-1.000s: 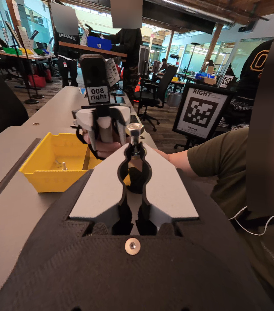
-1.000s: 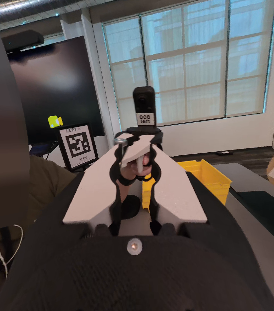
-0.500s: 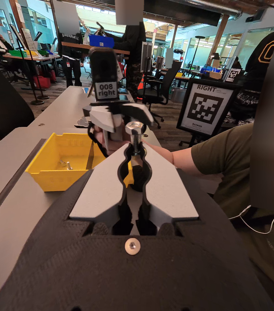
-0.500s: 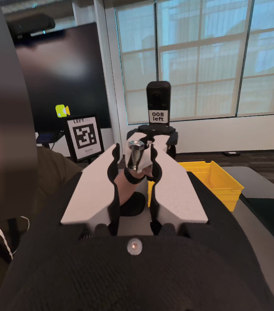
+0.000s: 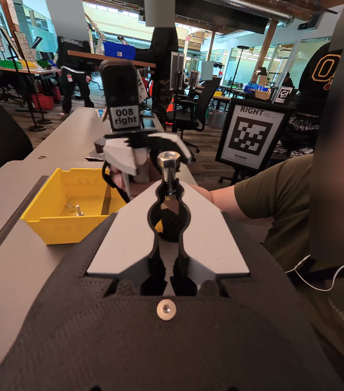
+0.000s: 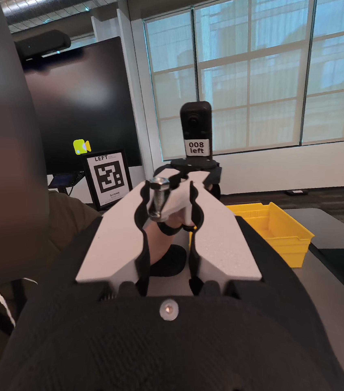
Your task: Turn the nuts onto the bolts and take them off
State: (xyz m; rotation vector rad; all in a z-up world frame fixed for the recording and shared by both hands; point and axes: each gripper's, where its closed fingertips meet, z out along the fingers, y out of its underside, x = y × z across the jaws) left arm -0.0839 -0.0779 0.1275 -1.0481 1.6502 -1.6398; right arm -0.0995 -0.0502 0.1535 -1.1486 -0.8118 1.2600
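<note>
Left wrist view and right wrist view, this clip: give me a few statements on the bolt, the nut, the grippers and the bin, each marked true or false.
1. The left gripper is shut on the bolt. True.
2. The nut lies in the yellow bin. False: it sits at the top end of the bolt's thread.
3. The right gripper is clamped on the nut. False: its jaws are open, with the bolt between them, close against one finger.
4. The bolt stands roughly upright above the left gripper's fingertips. True.
5. The yellow bin holds no hardware. False: small metal pieces lie on its floor.
</note>
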